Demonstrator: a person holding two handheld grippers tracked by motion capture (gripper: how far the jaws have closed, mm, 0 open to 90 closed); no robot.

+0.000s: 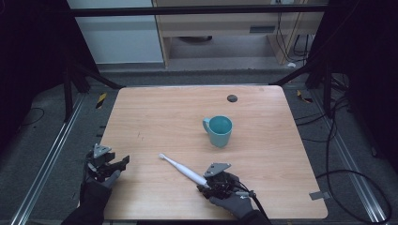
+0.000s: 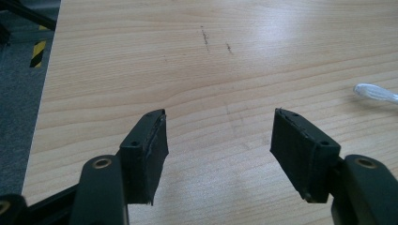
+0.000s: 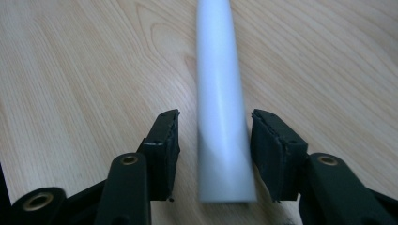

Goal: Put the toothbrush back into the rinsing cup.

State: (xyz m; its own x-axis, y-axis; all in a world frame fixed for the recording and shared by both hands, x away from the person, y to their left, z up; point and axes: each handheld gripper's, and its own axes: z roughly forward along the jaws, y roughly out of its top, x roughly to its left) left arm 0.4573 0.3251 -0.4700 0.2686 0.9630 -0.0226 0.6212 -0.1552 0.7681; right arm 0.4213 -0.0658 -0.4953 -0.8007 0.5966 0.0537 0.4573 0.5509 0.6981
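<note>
High view: the slim white plastic toothbrush [image 1: 182,169] lies flat on the pale wood-grain table [image 1: 263,187], long axis slanting from its brush head at far left to its handle end at near right, inside the right gripper [image 1: 206,183]; the glossy teal ceramic mug [image 1: 218,131] stands upright farther off; the left gripper [image 1: 118,165] waits well apart at near left; left gripper view: jaws spread wide, nothing between them; right gripper view: smooth round handle [image 3: 220,112] between parted pads [image 3: 165,150], gaps either side, so released
</note>
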